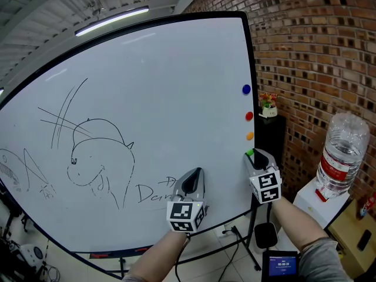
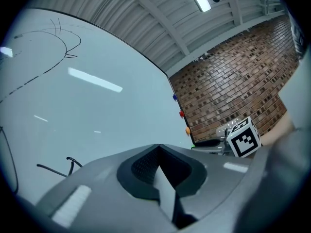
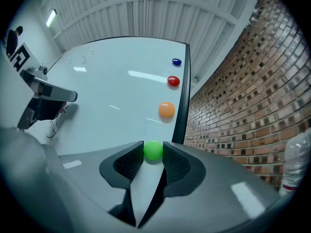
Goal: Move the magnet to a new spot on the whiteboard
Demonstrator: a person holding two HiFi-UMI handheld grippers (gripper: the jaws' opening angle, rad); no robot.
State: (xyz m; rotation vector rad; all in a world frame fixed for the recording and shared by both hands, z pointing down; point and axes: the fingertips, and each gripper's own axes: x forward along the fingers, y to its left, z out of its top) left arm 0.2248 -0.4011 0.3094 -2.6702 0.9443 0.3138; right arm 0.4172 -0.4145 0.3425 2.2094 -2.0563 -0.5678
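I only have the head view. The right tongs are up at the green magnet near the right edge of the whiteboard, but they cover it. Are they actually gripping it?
Observer: Yes. In the right gripper view, the green magnet sits between the right tongs, with a pad touching it on each side.
Operator: Okay. And the left tongs, are they holding anything? I only see them from behind.
Observer: No. The left gripper view shows the left tongs closed together with nothing between them.
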